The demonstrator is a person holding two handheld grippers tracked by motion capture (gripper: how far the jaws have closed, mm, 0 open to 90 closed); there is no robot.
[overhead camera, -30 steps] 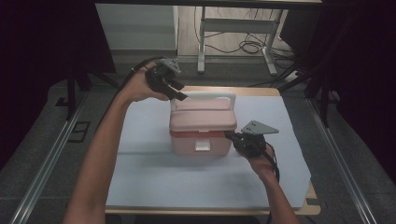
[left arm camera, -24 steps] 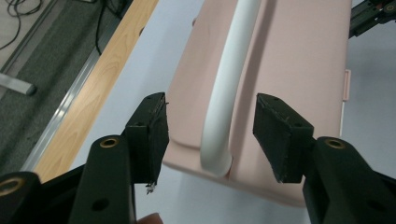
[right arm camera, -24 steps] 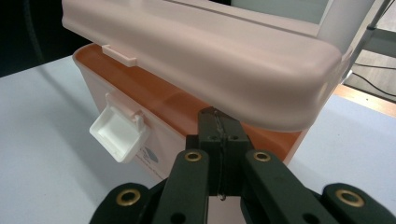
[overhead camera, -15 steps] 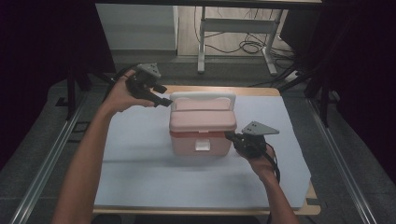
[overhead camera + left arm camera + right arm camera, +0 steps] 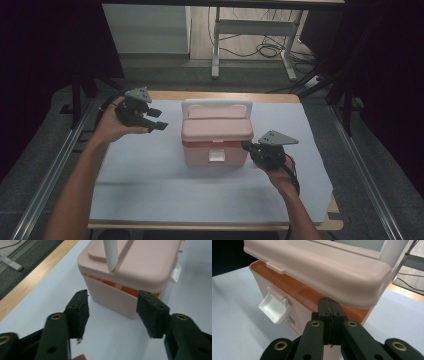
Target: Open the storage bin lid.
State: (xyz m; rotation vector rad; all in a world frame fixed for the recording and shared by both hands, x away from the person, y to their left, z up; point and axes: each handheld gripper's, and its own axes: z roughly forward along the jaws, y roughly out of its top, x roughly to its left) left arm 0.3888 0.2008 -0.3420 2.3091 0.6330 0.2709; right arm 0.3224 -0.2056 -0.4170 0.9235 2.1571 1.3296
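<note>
Right gripper (image 5: 329, 305): the jaws are pressed flat together with nothing between them. In the right gripper view their joined tips sit at the gap between the lid (image 5: 322, 270) and the orange rim of the pink box (image 5: 294, 312), at the box's near right corner. Whether the tips touch the lid's underside cannot be told. The lid stands slightly raised above the base on this side, with the rim showing beneath it. A white latch (image 5: 274, 308) hangs open and tilted outward on the front wall, below a small tab on the lid's edge.

In the high view the right gripper (image 5: 250, 147) is at the box's front right corner, held by the person's right hand (image 5: 281, 172), with the grey three-cornered plate on top.

Left gripper (image 5: 112, 312): the jaws stand wide apart and hold nothing. In the left gripper view they frame a corner of the box (image 5: 130, 282) without touching it. The white handle (image 5: 111, 253) rises from the lid's top.

In the high view the left gripper (image 5: 159, 119) is held above the table's left part, just beside the box (image 5: 215, 145) but apart from it, in the person's left hand (image 5: 112, 127).

The box stands upright near the middle of the table, on a pale blue cover (image 5: 150, 190), with its handle (image 5: 216, 104) raised along the far side. The table's wooden edge (image 5: 280, 97) shows beyond the cover.
</note>
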